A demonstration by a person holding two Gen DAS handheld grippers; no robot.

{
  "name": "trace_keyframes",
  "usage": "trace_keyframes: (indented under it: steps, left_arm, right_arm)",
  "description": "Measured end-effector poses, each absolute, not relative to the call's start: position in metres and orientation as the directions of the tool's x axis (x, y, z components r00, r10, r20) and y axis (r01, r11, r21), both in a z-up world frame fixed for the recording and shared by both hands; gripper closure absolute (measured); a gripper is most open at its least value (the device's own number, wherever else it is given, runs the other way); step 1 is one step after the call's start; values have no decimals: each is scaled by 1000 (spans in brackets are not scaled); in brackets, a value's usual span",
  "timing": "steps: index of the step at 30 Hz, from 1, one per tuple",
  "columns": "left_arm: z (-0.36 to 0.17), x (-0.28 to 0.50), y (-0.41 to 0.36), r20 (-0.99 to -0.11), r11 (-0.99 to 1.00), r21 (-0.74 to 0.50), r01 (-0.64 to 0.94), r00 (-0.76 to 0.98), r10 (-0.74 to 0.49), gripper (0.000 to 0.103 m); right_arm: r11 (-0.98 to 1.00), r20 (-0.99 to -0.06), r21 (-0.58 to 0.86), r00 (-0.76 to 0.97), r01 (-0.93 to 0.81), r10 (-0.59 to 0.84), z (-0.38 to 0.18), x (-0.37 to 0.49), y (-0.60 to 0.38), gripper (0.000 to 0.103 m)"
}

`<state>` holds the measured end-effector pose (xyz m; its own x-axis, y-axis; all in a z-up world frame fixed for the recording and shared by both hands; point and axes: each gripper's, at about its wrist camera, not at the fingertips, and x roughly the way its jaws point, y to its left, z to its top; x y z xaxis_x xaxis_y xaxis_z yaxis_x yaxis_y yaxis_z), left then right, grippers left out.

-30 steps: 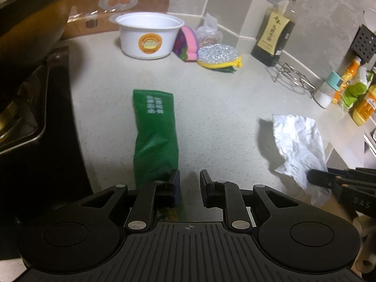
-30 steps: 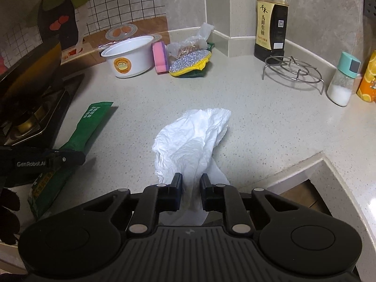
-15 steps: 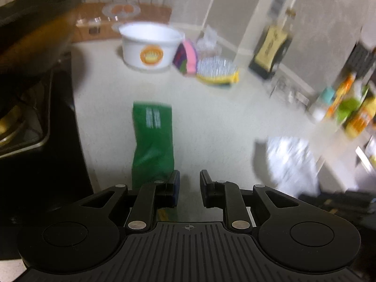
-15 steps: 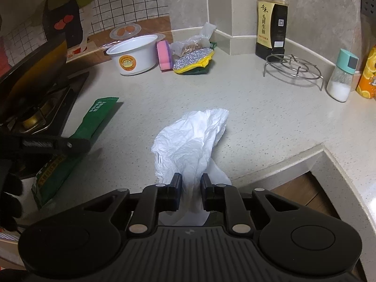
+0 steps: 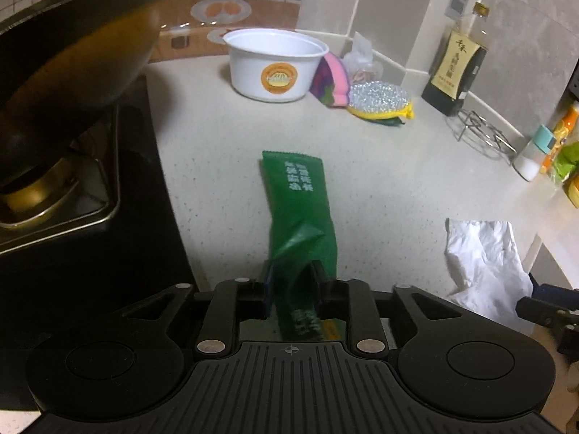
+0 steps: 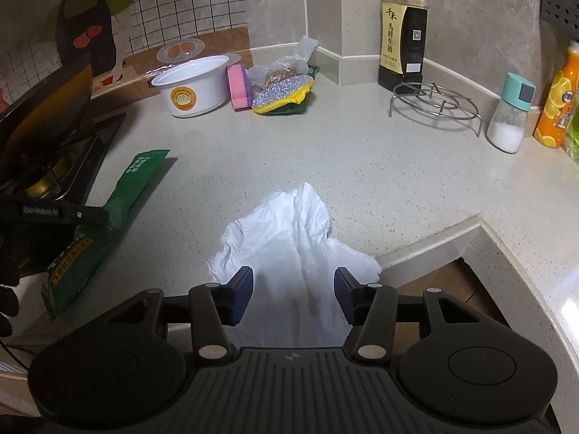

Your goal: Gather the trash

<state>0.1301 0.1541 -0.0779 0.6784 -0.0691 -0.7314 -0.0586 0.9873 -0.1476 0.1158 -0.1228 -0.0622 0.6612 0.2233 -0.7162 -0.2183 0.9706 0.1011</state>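
A long green wrapper [image 5: 298,213] lies on the pale countertop; its near end is pinched between the fingers of my left gripper [image 5: 291,282], which is shut on it. It also shows at the left in the right wrist view [image 6: 119,202], with the left gripper [image 6: 87,213] on it. A crumpled white plastic bag [image 6: 286,238] lies at the counter's front edge, hanging over it. My right gripper [image 6: 293,285] is open, its fingers on either side of the bag. The bag also shows at the right in the left wrist view [image 5: 485,256].
A white bowl [image 6: 193,86], pink sponge [image 6: 239,85], glittery scrubber [image 6: 282,94] and clear bag of scraps [image 6: 278,72] stand at the back. A sauce bottle [image 6: 401,32], wire trivet [image 6: 434,105], salt shaker [image 6: 510,115] are right. A wok on the stove [image 5: 68,83] is left.
My right gripper has opened and let go of the white bag. My left gripper now holds the green wrapper's end between its fingers and has shifted slightly.
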Motion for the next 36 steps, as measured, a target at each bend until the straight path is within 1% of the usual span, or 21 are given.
trace_keyframes:
  steps: [2,4,7,10,14,22,27,32,36]
  left_arm:
    - [-80,131,153,-732,988,-143,-52,678,-71,75]
    - [-80,131,153,-733,989,-143,-42,676,-78,74]
    - [-77,130,150,-730,985,-172,-9,673,-121,74]
    - [-78,131,142,-731,987,-158,37,667,-142,74]
    - [-81,132,134,-743,990,-121,66,656,-134,74]
    - [-75,131,124,-746,986,-122,111,645,-164,74]
    - [-74,130,122,-744,984,-130,124,644,-179,74]
    - [-66,125,130,-697,977,-185,106,687,-207,74]
    - [-71,126,123,-713,978,-167,128,669,-209,74]
  right_arm:
    - [972,-718,102,660,-213,220,-63,115,-124,52]
    - [973,-718,102,661,-208,217,-63,114,-125,49]
    - [973,-711,103,669,-205,217,-62,113,-124,42]
    - [973,-707,100,673,-209,217,-61,114,-122,39]
    - [975,-710,87,673,-207,206,-63,118,-118,38]
    - [975,-728,95,654,-199,205,-74,126,-113,38]
    - [975,-734,81,650,-206,198,-81,131,-107,38]
    - [975,-729,72,656,-211,196,-84,133,-104,38]
    - [974,-726,73,658,-214,199,-84,134,-103,37]
